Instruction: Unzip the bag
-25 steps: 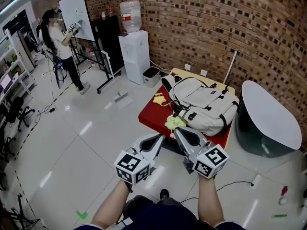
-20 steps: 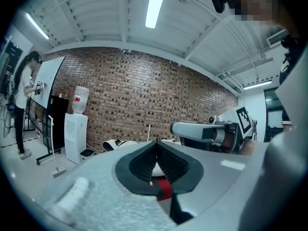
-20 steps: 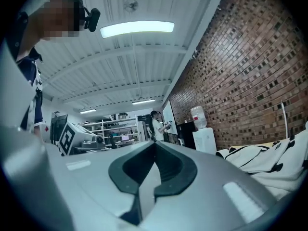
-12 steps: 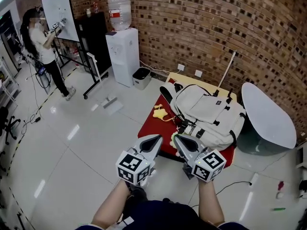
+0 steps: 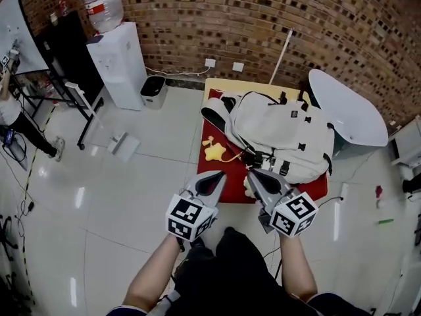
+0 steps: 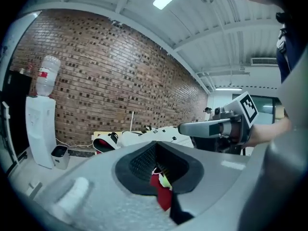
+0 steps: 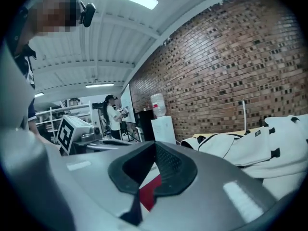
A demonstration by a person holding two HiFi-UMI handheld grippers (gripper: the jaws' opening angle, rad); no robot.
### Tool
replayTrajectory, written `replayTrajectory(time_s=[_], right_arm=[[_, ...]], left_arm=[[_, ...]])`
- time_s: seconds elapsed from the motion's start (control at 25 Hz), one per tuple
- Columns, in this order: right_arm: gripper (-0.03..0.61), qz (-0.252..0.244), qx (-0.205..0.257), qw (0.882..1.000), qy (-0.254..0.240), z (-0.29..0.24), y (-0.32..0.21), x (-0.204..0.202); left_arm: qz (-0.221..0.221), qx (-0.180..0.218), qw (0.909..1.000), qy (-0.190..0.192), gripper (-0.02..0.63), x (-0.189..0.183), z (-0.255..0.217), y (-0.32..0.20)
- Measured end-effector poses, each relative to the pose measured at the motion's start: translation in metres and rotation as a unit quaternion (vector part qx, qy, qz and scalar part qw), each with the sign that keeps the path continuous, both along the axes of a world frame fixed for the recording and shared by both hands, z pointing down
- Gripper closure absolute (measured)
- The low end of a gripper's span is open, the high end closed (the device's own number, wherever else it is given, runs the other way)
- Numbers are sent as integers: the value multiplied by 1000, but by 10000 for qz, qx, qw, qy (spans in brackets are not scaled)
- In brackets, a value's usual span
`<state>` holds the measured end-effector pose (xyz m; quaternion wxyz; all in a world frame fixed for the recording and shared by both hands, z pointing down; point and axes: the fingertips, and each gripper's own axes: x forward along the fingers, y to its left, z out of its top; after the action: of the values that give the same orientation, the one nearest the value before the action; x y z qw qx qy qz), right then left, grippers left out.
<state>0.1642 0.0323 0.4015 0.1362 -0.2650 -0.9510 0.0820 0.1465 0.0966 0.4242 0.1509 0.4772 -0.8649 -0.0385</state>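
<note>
Claws, two: left claw [image 5: 219,176] and right claw [image 5: 254,172], each pressed together with nothing pinched, held side by side over the near edge of the red-topped counter [image 5: 204,168]. White bag [image 5: 283,130] lies flat on that counter, just beyond the right claw's tip. Yellow star toy [image 5: 214,151] lies beside the bag.

The left gripper [image 5: 218,176] and right gripper [image 5: 252,172] have been brought forward to the near edge of the red table [image 5: 209,155]. The right one is now set near the white backpack [image 5: 289,133].
</note>
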Motion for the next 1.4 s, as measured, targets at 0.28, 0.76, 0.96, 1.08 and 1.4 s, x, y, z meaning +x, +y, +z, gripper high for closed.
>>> replayTrajectory(time_s=[0.28, 0.76, 0.96, 1.08, 1.4], right_arm=[[575, 930, 46, 9956, 116, 22, -29, -33], [575, 2337, 268, 9717, 222, 59, -97, -81], [575, 2833, 289, 9576, 445, 68, -118, -70], [575, 3116, 389, 9475, 603, 72, -122, -60], [575, 3297, 839, 9349, 1016, 91, -114, -70]], left_arm=[[774, -338, 9959, 329, 611, -51, 31, -38], [2131, -1622, 9588, 946, 552, -90, 112, -101], [2301, -1901, 9481, 1096, 489, -97, 135, -119], [2458, -1982, 9397, 1314, 456, -93, 148, -126], [2569, -2489, 9247, 1306, 457, -104, 172, -136]])
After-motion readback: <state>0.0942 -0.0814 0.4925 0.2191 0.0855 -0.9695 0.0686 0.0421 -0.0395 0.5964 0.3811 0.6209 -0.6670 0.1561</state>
